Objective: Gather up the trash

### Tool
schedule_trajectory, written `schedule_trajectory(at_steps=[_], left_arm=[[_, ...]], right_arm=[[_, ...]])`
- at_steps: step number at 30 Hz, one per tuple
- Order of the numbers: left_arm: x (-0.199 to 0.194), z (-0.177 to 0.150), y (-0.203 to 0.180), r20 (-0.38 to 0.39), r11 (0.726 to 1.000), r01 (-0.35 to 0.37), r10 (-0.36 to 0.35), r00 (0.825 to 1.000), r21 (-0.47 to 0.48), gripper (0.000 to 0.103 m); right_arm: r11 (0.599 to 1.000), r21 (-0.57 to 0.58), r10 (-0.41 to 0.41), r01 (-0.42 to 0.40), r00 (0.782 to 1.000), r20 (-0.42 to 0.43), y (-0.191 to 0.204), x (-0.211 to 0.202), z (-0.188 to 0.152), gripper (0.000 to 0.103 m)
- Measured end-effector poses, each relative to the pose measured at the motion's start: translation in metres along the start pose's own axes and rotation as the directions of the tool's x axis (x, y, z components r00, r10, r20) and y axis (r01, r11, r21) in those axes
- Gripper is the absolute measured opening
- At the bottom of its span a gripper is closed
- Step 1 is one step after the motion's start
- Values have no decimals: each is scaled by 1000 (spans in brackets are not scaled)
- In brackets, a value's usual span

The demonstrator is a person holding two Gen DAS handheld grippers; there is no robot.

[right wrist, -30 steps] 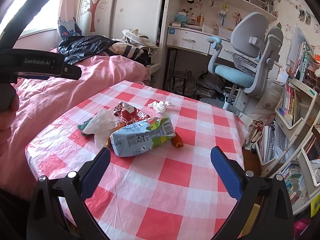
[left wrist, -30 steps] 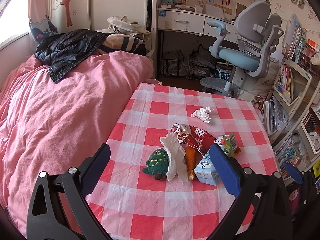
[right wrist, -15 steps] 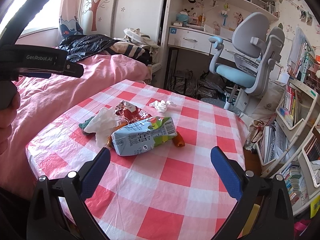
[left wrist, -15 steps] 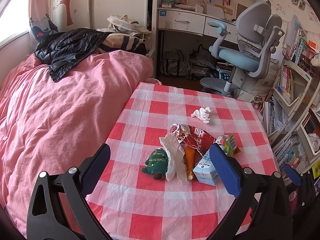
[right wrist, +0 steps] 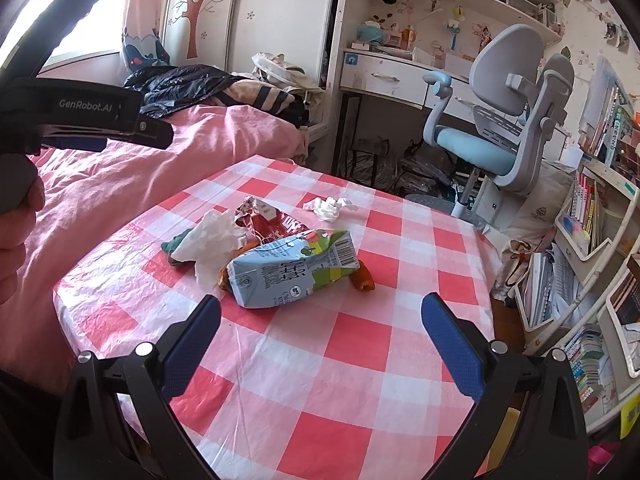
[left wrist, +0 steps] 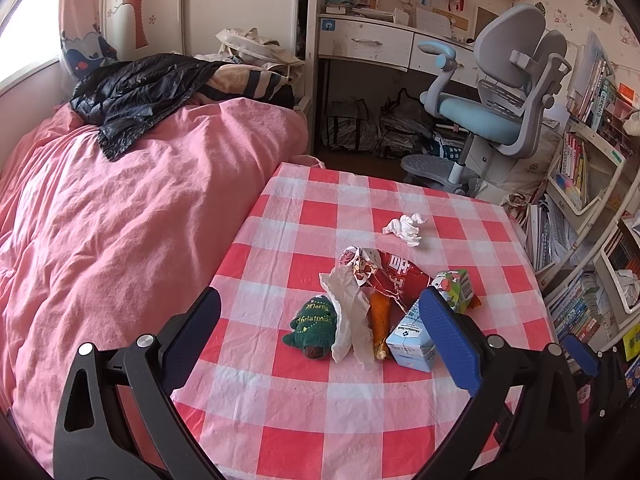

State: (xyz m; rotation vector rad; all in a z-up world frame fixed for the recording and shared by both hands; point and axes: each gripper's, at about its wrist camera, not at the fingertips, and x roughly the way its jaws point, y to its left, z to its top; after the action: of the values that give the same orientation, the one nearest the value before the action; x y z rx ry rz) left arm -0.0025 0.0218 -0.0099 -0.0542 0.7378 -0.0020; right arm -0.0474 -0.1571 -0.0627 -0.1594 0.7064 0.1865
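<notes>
Barely anything moved since a second ago: our right view crept slightly closer to the pile, left view looks the same. Both our left gripper [left wrist: 320, 312] and right gripper [right wrist: 320, 314] hang wide open, holding nothing, above the checked table [right wrist: 360, 380].

Hard to read: the orange wrapper [left wrist: 380, 316] is mostly buried under the white tissue [left wrist: 352, 316] and red snack bag [left wrist: 396, 278]; the green Christmas plush [left wrist: 314, 326] is nearly hidden in the right view. Our left right-hand finger [left wrist: 448, 340] cuts off part of the milk carton [left wrist: 412, 338].

The trash pile sits mid-table, ahead of and between the left fingers. The carton [right wrist: 292, 274] lies flat ahead of the right fingers, not touching them. A crumpled tissue [right wrist: 330, 208] lies apart, beyond the pile.
</notes>
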Motion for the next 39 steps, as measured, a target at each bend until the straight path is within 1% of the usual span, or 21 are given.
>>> schedule_trajectory(at_steps=[3, 10, 18, 24, 31, 39], left_arm=[[0, 0, -1, 0, 1000, 0, 0, 1000, 0, 96], [0, 0, -1, 0, 1000, 1, -1, 1000, 0, 96], [0, 0, 0, 0, 1000, 2, -2, 1000, -1, 96], [0, 1, 0, 0, 1000, 2, -2, 1000, -2, 96], [0, -6, -6, -4, 1000, -7, 7, 1000, -5, 96], [0, -4, -4, -4, 1000, -4, 4, 1000, -7, 96]], right_arm=[[998, -49, -39, 39, 999, 1, 1, 2, 0, 97], [999, -39, -31, 31, 999, 17, 2, 1, 0, 97], [996, -73, -42, 45, 998, 37, 4, 1, -1, 97], [997, -70, -36, 39, 999, 40, 3, 0, -1, 97], [997, -69, -34, 37, 999, 39, 3, 0, -1, 97], [997, -66, -30, 33, 999, 42, 4, 0, -1, 97]])
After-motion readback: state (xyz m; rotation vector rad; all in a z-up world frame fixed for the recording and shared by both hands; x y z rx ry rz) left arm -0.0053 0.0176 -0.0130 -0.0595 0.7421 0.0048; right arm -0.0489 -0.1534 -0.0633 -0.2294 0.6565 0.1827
